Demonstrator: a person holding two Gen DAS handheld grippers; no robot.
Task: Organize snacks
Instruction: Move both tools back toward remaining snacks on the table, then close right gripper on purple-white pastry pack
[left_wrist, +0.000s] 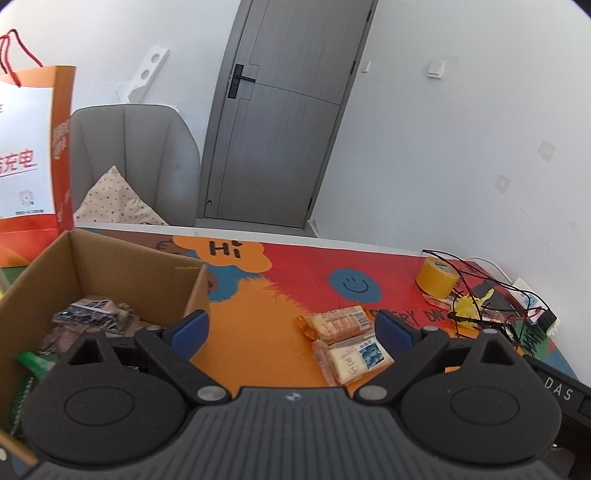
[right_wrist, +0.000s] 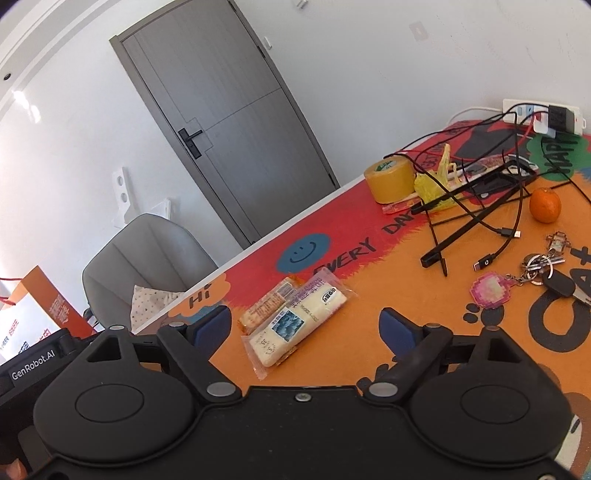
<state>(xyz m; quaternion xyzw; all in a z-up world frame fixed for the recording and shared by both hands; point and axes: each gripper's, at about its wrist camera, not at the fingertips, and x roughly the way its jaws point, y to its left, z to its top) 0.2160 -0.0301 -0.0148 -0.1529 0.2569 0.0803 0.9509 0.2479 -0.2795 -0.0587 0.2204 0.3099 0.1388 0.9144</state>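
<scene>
Both grippers were over the cartoon-print mat (right_wrist: 369, 302), nothing gripped. My left gripper (left_wrist: 291, 328) had its tongs wide and empty, the left blue pad (left_wrist: 190, 332) sitting at the near corner of the cardboard box (left_wrist: 44, 280). Box was at the mat's left end and already had several wrapped snacks (left_wrist: 92, 314) in it. My right gripper (right_wrist: 306, 328) was spread wide too, nothing between the pads.

Two packs lay on the mat outside the box, side by side and touching: an orange-wrapped cracker pack (right_wrist: 267, 306) and a clear-wrapped white cake pack (right_wrist: 295, 326) nearer me. In the right wrist view they lay between the two fingers, but neither pad touched them.

Off to the right: tape roll (right_wrist: 389, 177), cable tangle (right_wrist: 476, 199), tangerine (right_wrist: 545, 205), keys (right_wrist: 543, 269).
</scene>
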